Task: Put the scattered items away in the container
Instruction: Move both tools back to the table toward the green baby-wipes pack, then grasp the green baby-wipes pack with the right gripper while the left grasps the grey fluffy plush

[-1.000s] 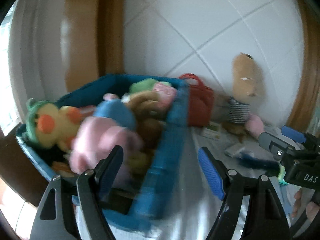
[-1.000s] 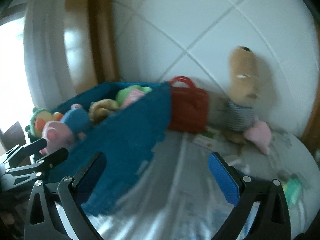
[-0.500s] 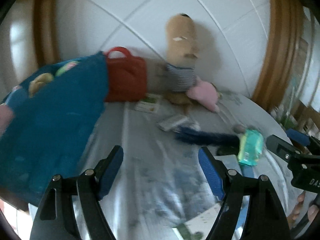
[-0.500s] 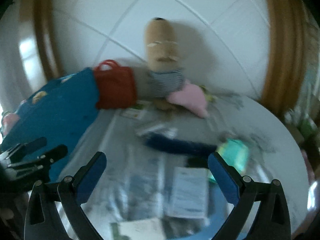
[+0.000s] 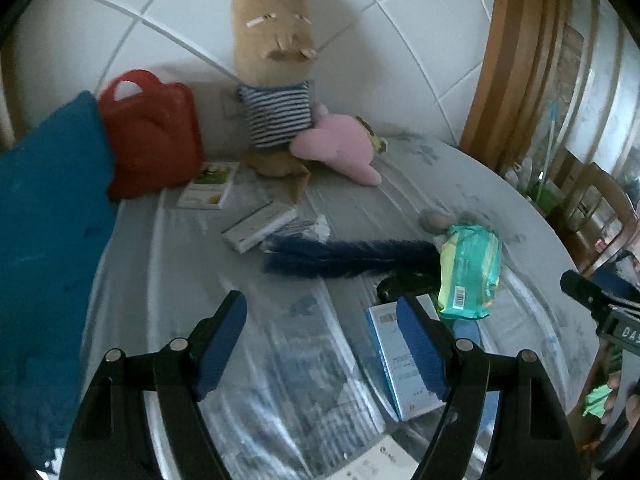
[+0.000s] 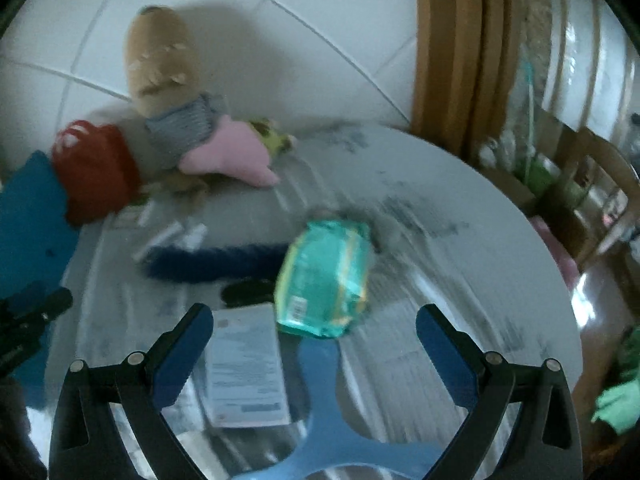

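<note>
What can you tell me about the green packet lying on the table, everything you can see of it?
The green packet is a soft, crinkly plastic pack, teal with yellow edging and a white barcode label near its lower corner. It looks full and sealed. It lies flat on the grey table, tilted slightly. Its near end overlaps a light blue flat thing, and the dark blue furry brush meets its left side. Neither gripper touches it.

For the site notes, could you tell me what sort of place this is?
Most likely a home dining area: a round table under a patterned cover against a tiled wall, a wooden chair beside it, and a plush toy among scattered packets.
</note>
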`<act>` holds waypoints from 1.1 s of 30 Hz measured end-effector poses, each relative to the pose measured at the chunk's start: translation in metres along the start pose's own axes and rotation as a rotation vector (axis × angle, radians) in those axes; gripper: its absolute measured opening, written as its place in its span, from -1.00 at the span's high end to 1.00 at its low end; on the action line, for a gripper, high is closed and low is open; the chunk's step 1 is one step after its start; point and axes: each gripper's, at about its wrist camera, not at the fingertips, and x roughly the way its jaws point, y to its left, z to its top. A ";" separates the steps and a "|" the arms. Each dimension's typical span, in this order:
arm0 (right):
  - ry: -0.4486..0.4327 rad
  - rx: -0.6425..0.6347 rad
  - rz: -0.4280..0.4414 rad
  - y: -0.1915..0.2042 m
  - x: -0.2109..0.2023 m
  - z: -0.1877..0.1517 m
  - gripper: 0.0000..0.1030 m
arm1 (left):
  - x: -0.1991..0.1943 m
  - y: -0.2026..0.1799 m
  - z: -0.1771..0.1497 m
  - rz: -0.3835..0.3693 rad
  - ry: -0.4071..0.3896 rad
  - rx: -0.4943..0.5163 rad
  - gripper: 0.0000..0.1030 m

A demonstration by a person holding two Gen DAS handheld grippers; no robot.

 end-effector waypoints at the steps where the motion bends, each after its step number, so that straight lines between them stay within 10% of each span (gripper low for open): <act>1: 0.025 0.011 -0.010 -0.004 0.012 -0.002 -0.99 | 0.007 -0.001 -0.001 -0.001 0.014 -0.001 -0.50; 18: 0.276 0.060 0.053 -0.017 0.182 0.002 -0.99 | 0.119 -0.035 -0.030 0.056 0.243 -0.048 -0.50; 30: 0.319 -0.055 0.160 -0.002 0.229 -0.003 -0.98 | 0.155 -0.077 -0.053 0.038 0.314 -0.099 -0.50; 33: 0.318 -0.104 0.209 -0.008 0.224 0.000 -0.41 | 0.158 -0.091 -0.057 0.034 0.315 -0.122 -0.50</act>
